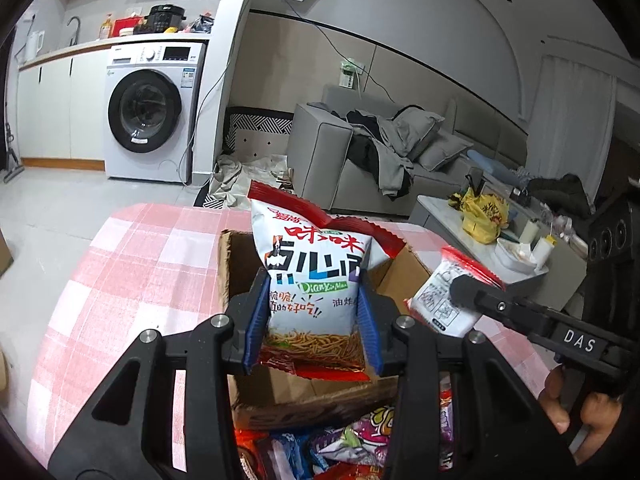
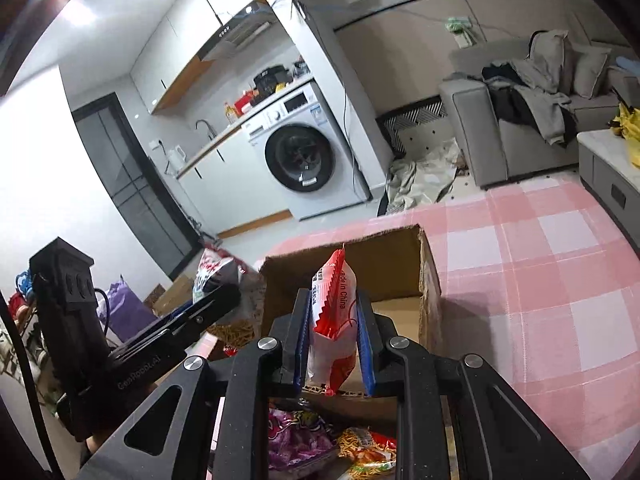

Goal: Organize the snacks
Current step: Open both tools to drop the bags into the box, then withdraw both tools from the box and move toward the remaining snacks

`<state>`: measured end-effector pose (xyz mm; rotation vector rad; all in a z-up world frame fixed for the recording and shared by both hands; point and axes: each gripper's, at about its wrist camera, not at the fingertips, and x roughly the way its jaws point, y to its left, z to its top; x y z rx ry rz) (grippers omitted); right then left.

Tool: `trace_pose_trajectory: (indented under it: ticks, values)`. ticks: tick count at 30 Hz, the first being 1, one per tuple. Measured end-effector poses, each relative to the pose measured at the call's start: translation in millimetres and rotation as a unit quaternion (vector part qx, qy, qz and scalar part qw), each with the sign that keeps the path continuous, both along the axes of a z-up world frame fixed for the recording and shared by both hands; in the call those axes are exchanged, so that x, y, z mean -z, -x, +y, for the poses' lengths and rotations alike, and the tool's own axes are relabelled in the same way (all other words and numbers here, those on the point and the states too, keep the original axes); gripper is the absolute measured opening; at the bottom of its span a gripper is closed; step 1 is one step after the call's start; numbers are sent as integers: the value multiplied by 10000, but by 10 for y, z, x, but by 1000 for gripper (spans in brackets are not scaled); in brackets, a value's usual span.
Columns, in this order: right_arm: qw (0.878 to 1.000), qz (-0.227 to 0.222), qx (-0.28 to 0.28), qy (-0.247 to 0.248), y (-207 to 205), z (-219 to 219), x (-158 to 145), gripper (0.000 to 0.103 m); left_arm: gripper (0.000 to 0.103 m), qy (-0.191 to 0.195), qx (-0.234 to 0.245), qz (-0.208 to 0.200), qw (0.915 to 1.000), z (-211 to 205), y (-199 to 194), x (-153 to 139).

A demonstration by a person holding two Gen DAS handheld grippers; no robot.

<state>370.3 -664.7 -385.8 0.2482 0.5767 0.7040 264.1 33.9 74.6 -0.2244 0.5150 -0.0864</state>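
My left gripper (image 1: 314,312) is shut on a large white and red noodle-snack bag (image 1: 316,264), held upright above an open cardboard box (image 1: 236,276) on a pink checked cloth. My right gripper (image 2: 334,332) is shut on a smaller red and white snack packet (image 2: 334,320), edge-on, over the same box (image 2: 430,280). In the left wrist view the right gripper (image 1: 464,292) with its packet (image 1: 434,300) sits to the right of the box. In the right wrist view the left gripper (image 2: 224,300) with its bag (image 2: 214,270) is left of the box.
A pile of several loose snack packets (image 1: 352,448) lies near me below the box; it also shows in the right wrist view (image 2: 320,436). The pink checked table (image 2: 540,280) extends right. A grey sofa (image 1: 360,152), a side table (image 1: 440,208) and a washing machine (image 1: 148,112) stand beyond.
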Motion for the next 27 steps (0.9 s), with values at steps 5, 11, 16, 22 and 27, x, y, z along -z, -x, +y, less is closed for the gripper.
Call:
trace_pose_trajectory:
  ticks: [5,11,16,22,27]
  values:
    - [9995,-147,17,291,69,42,-35,56,39,-49,70,85,9999,-112,-46,26]
    - [9986,-383,144,331,195,-93,-143,98,85,-50,-37,172,9998,-51,207,41]
    - [9968,-280,-34,745,293,-139,-133,103,102,-151,-158,283,9994,2,562,100]
    - [9935,-372,-11,1074,461,-234,-52,103,102,-194,-162,105,9996,111,1074,138]
    - [9916,-416,12,1222,607,-300,25,103,102,-354,-286,43,9990,49,1391,185]
